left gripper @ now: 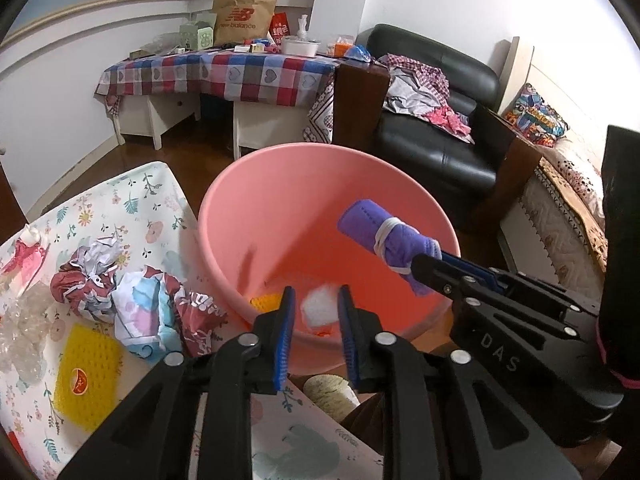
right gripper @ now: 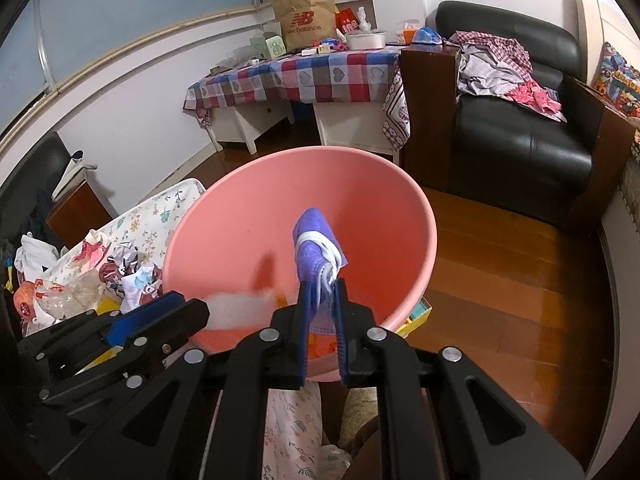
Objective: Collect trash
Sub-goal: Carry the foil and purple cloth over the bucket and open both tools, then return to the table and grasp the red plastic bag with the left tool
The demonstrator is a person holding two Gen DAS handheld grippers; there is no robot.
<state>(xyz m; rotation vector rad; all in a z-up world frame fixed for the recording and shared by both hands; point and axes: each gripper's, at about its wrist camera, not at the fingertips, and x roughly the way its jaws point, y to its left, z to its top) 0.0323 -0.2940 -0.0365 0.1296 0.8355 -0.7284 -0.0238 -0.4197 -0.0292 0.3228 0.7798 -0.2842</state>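
Right tongs (right gripper: 320,300) pinch a purple mask (right gripper: 318,240) over the pink bin (right gripper: 416,216); left tongs (left gripper: 314,312) stand spread, empty. The mask's loops may snag the pads on release, dragging it outside.

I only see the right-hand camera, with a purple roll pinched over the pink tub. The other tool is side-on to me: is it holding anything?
Observer: No. The left tool stands open; the white wad shows beyond its fingers, down in the tub.
Operator: Any trash outside the tub?
Observer: Yes, a flat yellow mesh pad with an orange sticker lies on the flowery cloth, near crumpled paper.
Operator: Anything else in the tub?
Observer: A second yellow mesh piece, beside the wad.
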